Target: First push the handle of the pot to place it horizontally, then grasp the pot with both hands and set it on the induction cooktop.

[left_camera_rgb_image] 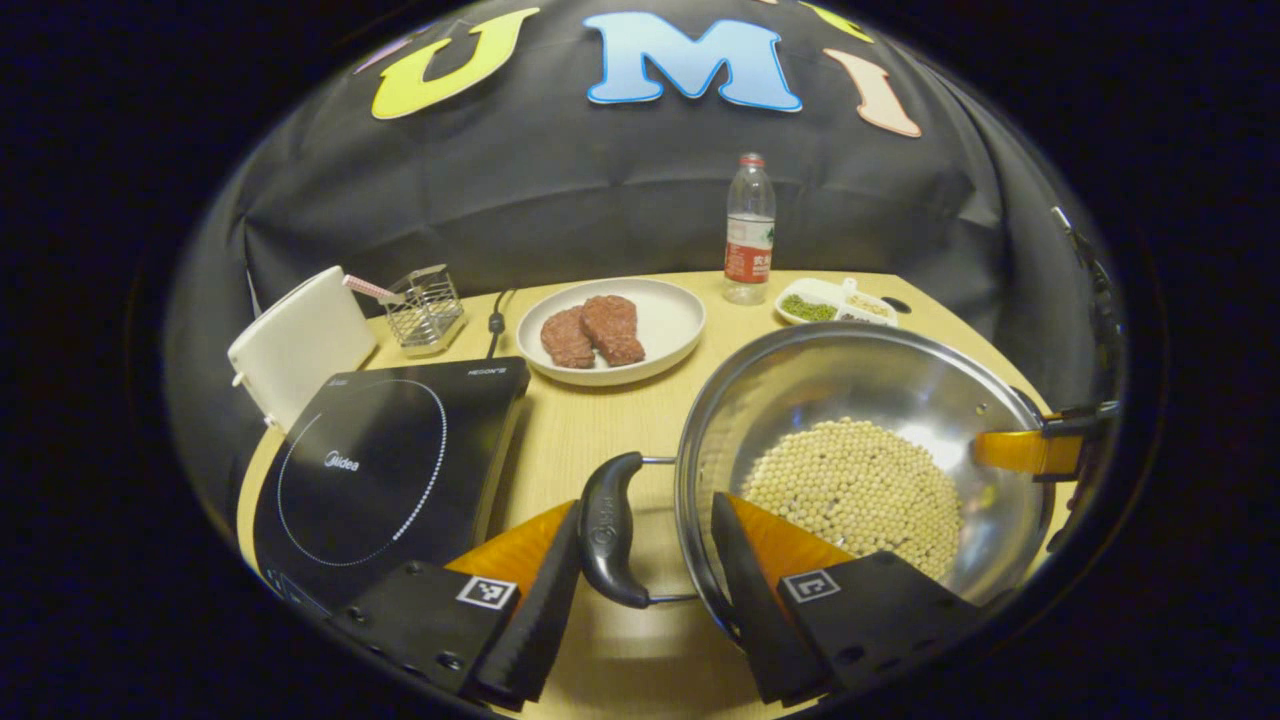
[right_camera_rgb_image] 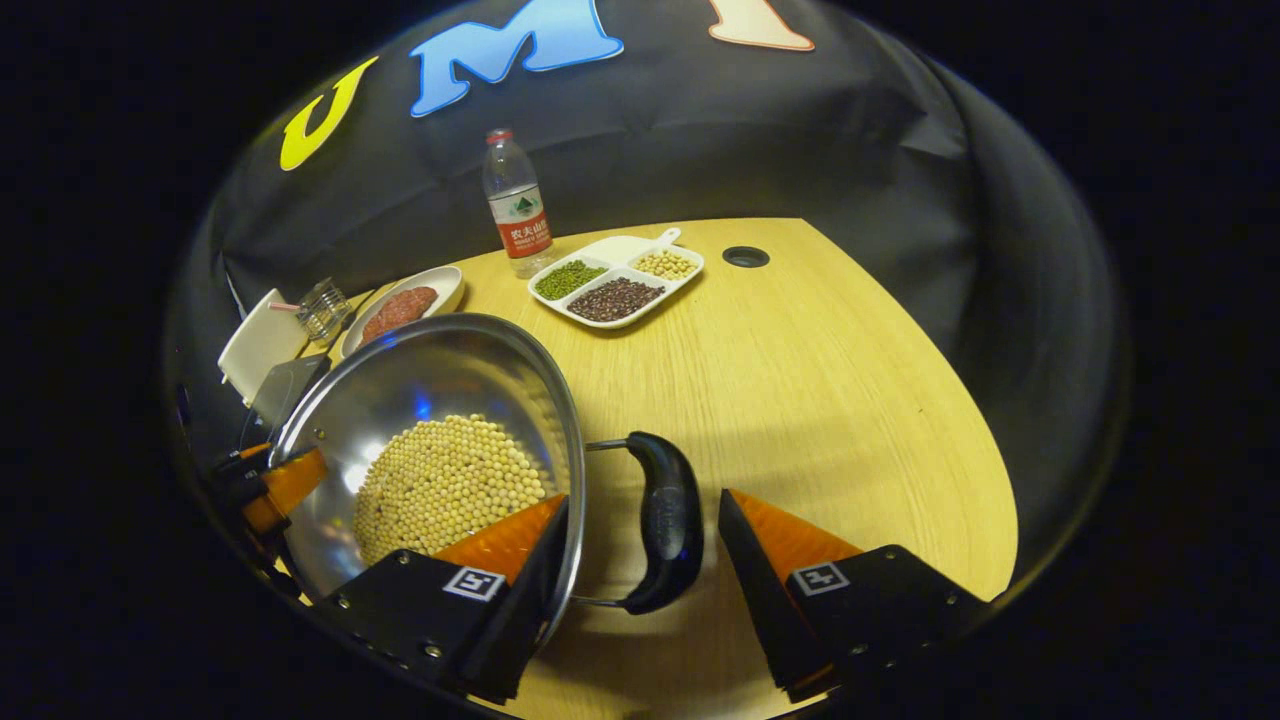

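the pot [left_camera_rgb_image: 860,450], steel and holding a layer of soybeans [left_camera_rgb_image: 860,490], sits on the table [left_camera_rgb_image: 590,420] at about 3 o'clock from the induction cooktop [left_camera_rgb_image: 385,470], near it but apart. both loop handles look to lie level. the left gripper [left_camera_rgb_image: 640,560] has its jaws spread wide, straddling the left handle [left_camera_rgb_image: 610,528], one finger outside it and the other over the pot's rim, neither pressing. the right gripper [right_camera_rgb_image: 640,560] mirrors this at the right handle [right_camera_rgb_image: 668,520], jaws wide too, nothing held

the risk lies in the grasp and lift. if one pair of jaws closes off-centre on its handle, or the two hands rise unevenly, the pot could tilt and spill soybeans. a loose pinch on the smooth black handles could let them swivel. carried toward 9 o'clock, the pot might clip the cooktop's raised edge, or swing wide toward the plate of meat [left_camera_rgb_image: 612,330] at 12 o'clock
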Tool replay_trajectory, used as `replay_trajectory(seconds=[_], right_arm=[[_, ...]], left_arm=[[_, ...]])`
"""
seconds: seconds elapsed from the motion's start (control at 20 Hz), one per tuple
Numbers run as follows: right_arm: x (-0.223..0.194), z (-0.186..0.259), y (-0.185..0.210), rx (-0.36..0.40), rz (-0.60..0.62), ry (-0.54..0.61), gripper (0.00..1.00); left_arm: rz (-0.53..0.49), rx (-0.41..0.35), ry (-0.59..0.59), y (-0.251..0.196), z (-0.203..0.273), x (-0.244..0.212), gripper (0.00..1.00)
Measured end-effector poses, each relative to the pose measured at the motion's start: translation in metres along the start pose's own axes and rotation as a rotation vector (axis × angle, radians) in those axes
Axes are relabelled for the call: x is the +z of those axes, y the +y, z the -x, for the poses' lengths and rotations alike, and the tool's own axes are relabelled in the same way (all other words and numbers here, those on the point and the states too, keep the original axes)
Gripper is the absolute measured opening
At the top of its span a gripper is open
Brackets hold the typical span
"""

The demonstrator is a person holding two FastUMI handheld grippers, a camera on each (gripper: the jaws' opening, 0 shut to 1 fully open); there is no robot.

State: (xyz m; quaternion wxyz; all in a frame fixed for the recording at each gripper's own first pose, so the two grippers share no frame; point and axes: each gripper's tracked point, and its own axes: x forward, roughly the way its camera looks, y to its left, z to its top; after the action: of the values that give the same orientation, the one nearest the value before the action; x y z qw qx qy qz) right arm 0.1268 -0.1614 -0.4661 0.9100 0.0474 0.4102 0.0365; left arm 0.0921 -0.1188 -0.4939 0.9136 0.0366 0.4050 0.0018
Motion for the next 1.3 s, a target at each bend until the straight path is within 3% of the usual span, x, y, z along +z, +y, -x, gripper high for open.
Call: replay_trajectory(seconds=[0.05, 0.1, 0.15, 0.45, 0.5, 0.55, 0.6, 0.65, 0.8, 0.9, 1.1, 1.3], right_arm=[[-0.001, -0.003, 0.004, 0.006, 0.016, 0.002, 0.83], [-0.001, -0.003, 0.004, -0.006, 0.036, 0.006, 0.74], [0.000, -0.002, 0.003, -0.011, 0.037, 0.007, 0.68], [-0.002, -0.001, 0.005, -0.024, -0.024, 0.038, 0.58], [-0.002, 0.000, 0.005, -0.030, -0.028, 0.041, 0.58], [-0.002, 0.002, 0.007, -0.035, -0.026, 0.043, 0.58], [-0.002, 0.003, 0.008, -0.037, -0.027, 0.044, 0.52], [-0.002, 0.007, 0.011, -0.039, -0.033, 0.042, 0.58], [0.001, 0.019, 0.020, -0.045, -0.038, 0.035, 0.58], [0.001, 0.027, 0.026, -0.044, -0.043, 0.032, 0.58], [0.012, 0.047, 0.042, -0.039, -0.041, 0.013, 0.58], [0.020, 0.067, 0.064, -0.026, -0.037, -0.005, 0.58]], left_arm=[[-0.004, 0.000, 0.007, 0.001, -0.004, -0.001, 0.85], [-0.010, 0.001, 0.007, 0.002, -0.002, 0.000, 0.75], [-0.013, 0.001, 0.009, 0.002, -0.001, 0.001, 0.78], [-0.007, -0.004, 0.013, 0.004, 0.001, 0.003, 0.72], [-0.001, -0.009, 0.019, 0.004, 0.000, 0.002, 0.66], [0.009, -0.014, 0.023, 0.006, 0.003, 0.002, 0.72], [0.012, -0.021, 0.024, 0.007, 0.003, 0.004, 0.70], [0.008, -0.026, 0.023, 0.009, 0.006, 0.006, 0.70], [0.007, -0.034, 0.021, 0.017, 0.015, 0.012, 0.63], [0.008, -0.036, 0.021, 0.023, 0.023, 0.017, 0.70], [0.008, -0.034, 0.005, 0.039, 0.046, 0.032, 0.67], [0.015, -0.025, -0.013, 0.060, 0.071, 0.046, 0.70]])
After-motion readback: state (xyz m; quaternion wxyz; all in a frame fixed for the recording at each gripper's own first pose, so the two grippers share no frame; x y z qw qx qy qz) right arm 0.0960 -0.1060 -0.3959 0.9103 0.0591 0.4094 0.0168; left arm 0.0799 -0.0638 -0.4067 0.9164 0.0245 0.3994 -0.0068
